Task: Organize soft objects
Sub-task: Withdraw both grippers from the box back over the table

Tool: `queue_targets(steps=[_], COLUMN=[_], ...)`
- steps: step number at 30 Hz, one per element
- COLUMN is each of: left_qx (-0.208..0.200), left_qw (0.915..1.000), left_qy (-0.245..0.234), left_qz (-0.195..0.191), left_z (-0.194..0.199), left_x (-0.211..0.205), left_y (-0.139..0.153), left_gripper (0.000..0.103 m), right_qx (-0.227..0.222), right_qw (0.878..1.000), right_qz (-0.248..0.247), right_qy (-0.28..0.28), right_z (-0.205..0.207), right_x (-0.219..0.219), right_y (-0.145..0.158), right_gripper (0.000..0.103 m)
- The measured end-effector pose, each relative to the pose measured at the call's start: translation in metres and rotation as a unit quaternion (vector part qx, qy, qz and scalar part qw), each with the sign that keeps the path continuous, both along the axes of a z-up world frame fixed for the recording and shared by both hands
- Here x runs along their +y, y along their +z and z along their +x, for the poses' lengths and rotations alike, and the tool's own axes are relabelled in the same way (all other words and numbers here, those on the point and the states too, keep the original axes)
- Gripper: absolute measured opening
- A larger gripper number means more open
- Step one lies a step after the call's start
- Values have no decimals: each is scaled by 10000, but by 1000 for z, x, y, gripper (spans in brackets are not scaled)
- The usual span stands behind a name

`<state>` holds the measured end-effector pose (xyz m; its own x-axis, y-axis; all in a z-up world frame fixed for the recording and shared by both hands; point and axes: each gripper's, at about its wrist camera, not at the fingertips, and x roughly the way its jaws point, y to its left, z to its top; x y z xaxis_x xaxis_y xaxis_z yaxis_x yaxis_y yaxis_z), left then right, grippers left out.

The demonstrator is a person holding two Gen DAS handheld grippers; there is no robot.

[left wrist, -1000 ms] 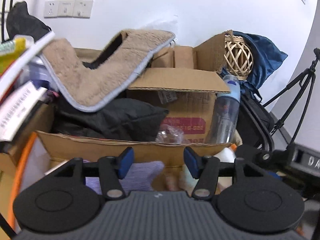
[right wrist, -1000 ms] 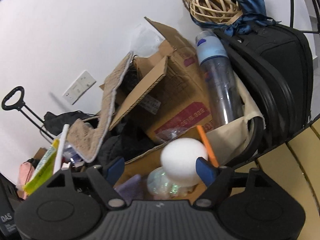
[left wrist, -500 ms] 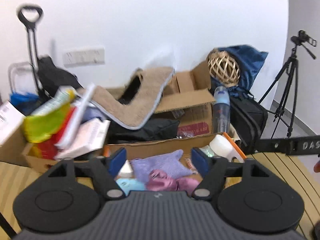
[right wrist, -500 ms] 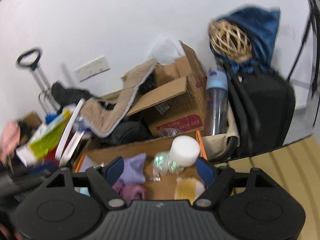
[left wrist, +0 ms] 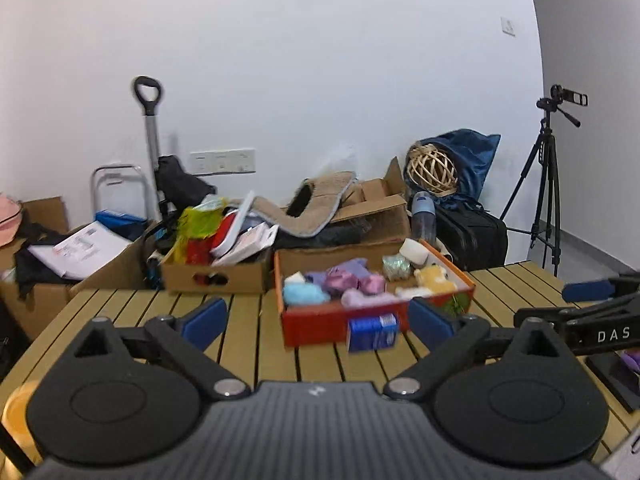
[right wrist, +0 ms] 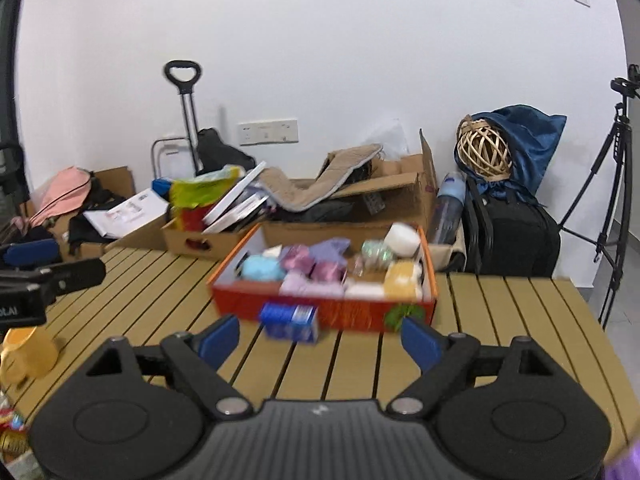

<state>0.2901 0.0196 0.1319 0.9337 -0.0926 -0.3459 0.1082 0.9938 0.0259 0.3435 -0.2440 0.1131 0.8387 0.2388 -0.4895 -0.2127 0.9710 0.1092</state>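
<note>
An orange-red box (left wrist: 320, 322) (right wrist: 248, 298) stands at the far side of the slatted wooden table. It holds several soft things: a light blue one (left wrist: 300, 294) (right wrist: 262, 269), purple and pink ones (left wrist: 348, 282) (right wrist: 316, 264), a yellow plush (left wrist: 434, 278) (right wrist: 402, 280) and a white round foam piece (left wrist: 414, 250) (right wrist: 402, 238). My left gripper (left wrist: 318, 320) hangs well back from the box, jaws opening with nothing between them. My right gripper (right wrist: 320, 338) is likewise back from it, jaws opening and empty.
A small blue carton (left wrist: 372, 332) (right wrist: 290, 320) sits on the table (left wrist: 248, 344) (right wrist: 500, 320) in front of the box. A yellow cup (right wrist: 26, 354) stands at the left. Cardboard boxes of clutter (left wrist: 216, 264), a black suitcase (right wrist: 516, 236) and a tripod (left wrist: 548, 184) lie beyond the far edge.
Both grippers have pulled far back from the box and risen, so the whole table now shows. Their jaws have spread wider. The white foam piece once between the right jaws lies in the box.
</note>
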Motion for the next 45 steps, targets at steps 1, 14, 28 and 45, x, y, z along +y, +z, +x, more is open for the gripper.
queue_targets(steps=[1, 14, 28, 45], left_qx=[-39, 312, 444, 770], left_qw=[10000, 9980, 9983, 9964], left_qy=[61, 544, 352, 315], left_qz=[-20, -96, -129, -191], left_z=[-17, -152, -144, -28], left_x=[3, 20, 11, 10], left_y=[-5, -45, -50, -67], left_gripper=[101, 101, 101, 101], right_qx=[12, 102, 149, 214], right_qw=[9999, 9989, 9985, 9986], right_qz=[101, 201, 310, 285], right_qy=[-4, -404, -431, -381], right_z=[-16, -172, -179, -63], right_x=[-1, -1, -1, 6], right_y=[-5, -56, -62, -73], right_gripper=[88, 88, 88, 88])
